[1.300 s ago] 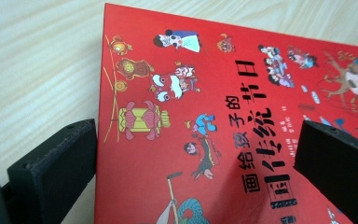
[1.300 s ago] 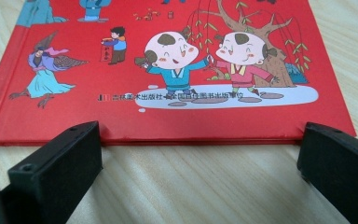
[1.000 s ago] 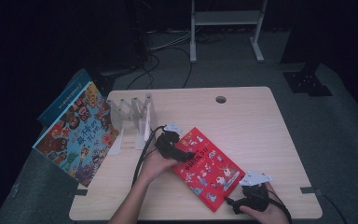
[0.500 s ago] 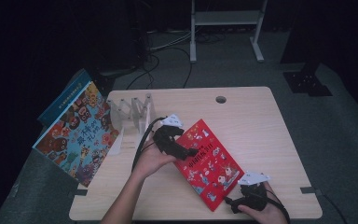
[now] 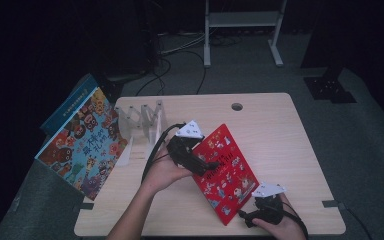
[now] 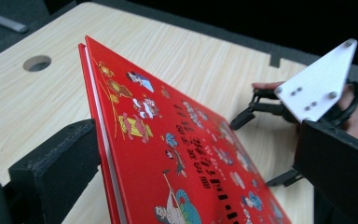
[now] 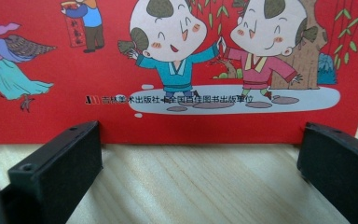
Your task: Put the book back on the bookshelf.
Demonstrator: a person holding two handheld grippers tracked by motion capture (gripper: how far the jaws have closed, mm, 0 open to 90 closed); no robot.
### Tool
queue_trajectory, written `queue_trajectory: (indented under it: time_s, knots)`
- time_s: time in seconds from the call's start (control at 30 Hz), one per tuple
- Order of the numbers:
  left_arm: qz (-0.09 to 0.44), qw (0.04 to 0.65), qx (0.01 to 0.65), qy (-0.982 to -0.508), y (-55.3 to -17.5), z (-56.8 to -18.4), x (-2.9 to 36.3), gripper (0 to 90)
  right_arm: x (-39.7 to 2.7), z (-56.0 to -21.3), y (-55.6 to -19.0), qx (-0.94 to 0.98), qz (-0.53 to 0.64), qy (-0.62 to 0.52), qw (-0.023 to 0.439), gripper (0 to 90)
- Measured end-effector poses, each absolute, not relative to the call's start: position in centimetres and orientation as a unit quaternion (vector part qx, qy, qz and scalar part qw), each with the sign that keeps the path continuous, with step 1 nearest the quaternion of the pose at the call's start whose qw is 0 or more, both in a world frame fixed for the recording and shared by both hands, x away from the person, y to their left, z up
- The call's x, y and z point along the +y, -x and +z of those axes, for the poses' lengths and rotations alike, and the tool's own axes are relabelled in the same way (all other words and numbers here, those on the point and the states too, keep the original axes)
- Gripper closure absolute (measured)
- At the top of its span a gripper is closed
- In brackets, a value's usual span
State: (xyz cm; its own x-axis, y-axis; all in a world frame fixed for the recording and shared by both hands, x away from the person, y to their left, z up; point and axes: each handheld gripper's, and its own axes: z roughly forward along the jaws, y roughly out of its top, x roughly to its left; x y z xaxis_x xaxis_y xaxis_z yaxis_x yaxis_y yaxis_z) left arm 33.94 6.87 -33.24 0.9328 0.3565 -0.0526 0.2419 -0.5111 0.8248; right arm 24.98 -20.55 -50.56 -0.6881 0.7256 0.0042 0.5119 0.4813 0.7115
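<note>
The left gripper sits over the middle of the table, its jaws set on either side of the red book at the book's left long edge. In the left gripper view one jaw lies against the underside beside the white page block, while the other stands off to the right, clear of the cover, so whether the jaws truly pinch the book cannot be told from here. The red book is raised on that left side and tilts, its cover facing up and toward the right. Its low right portion reaches down to the wood near the person's edge of the table. Its long axis runs diagonally, from a far corner pointing toward the round hole in the table down to a near corner by the front edge. The right gripper rests low at that near corner, with its grey three-cornered plate on top. In the right gripper view its jaws are spread wide on the wood, just short of the book's bottom edge and touching nothing, with a printed line of characters and two cartoon children right ahead. To the left of the left gripper stands a clear rack. Beyond it, a large picture book leans out over the left edge of the table.
</note>
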Motion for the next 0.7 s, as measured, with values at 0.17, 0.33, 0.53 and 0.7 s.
queue_trajectory:
  time_s: [0.17,0.33,0.53,0.7]
  knots:
    - [0.061,0.473,0.156,-0.865,-33.3,-32.6,6.5,0.2,-20.6,-50.5,-25.0,0.848,0.355,-0.364,0.149,0.0]
    - [0.068,0.474,0.141,-0.866,-32.7,-32.1,6.3,3.0,-20.6,-50.5,-25.0,0.848,0.356,-0.364,0.149,0.0]
    - [0.058,0.488,0.125,-0.862,-32.3,-31.5,6.2,5.3,-20.6,-50.5,-25.0,0.848,0.356,-0.364,0.149,0.0]
    - [0.067,0.486,0.119,-0.863,-32.1,-31.2,5.9,9.1,-20.6,-50.5,-25.0,0.847,0.356,-0.365,0.149,0.0]
